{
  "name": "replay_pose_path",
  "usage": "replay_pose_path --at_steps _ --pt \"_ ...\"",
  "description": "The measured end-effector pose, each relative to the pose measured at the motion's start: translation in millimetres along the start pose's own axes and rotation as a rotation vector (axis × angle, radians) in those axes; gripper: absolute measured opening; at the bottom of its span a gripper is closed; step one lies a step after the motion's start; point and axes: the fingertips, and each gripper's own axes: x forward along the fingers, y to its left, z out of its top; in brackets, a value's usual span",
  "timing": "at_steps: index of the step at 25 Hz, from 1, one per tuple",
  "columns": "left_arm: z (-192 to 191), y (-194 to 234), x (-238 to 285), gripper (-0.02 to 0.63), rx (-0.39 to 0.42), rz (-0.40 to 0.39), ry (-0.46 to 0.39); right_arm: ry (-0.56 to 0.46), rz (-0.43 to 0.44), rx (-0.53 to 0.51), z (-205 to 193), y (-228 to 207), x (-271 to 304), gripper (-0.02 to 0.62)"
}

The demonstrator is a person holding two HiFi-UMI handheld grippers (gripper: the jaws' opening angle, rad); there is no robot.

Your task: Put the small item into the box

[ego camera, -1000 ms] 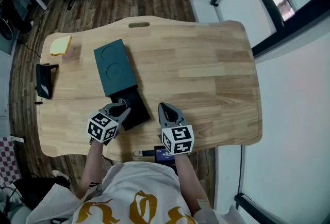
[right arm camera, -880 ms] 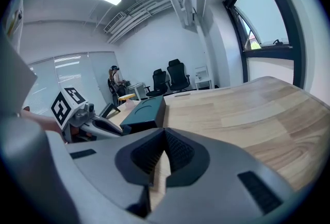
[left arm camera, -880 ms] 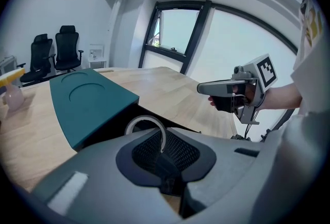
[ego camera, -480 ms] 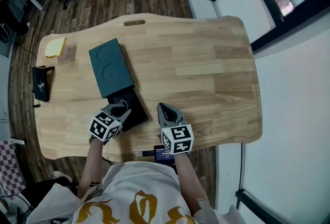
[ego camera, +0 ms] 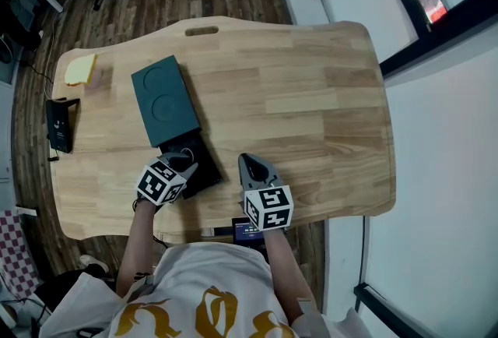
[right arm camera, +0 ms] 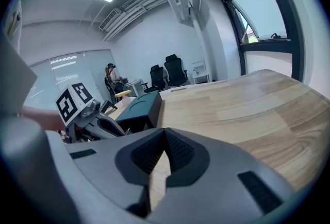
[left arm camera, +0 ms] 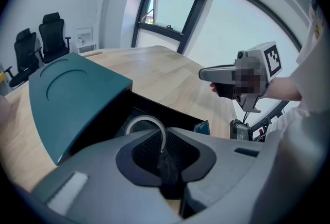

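The open box has a black base [ego camera: 201, 166] [left arm camera: 170, 114] near the table's front edge, and its dark teal lid [ego camera: 163, 99] [left arm camera: 72, 91] leans off the far end. My left gripper [ego camera: 185, 162] [left arm camera: 165, 158] is over the base, shut on the small item [left arm camera: 148, 124], a thin white loop with a dark end that sticks up past the jaws. My right gripper [ego camera: 248, 162] [right arm camera: 157, 166] hovers to the right of the box above bare wood, shut with nothing in it. It also shows in the left gripper view as the right gripper [left arm camera: 234, 76].
A yellow block [ego camera: 80, 69] lies at the far left corner of the wooden table [ego camera: 311, 95]. A black device [ego camera: 58, 124] sits at the left edge, and a small screen [ego camera: 247, 233] at the front edge. Office chairs stand beyond the table.
My left gripper has edged slightly forward over the black base, still holding the loop. The right gripper has stayed put.
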Motion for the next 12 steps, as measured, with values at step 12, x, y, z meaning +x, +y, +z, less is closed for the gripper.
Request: replay_pose_path --at_steps 12 --pt "-7 -8 12 0.035 0.114 -0.006 0.163 0.013 -0.005 0.004 -7 -3 -1 0.005"
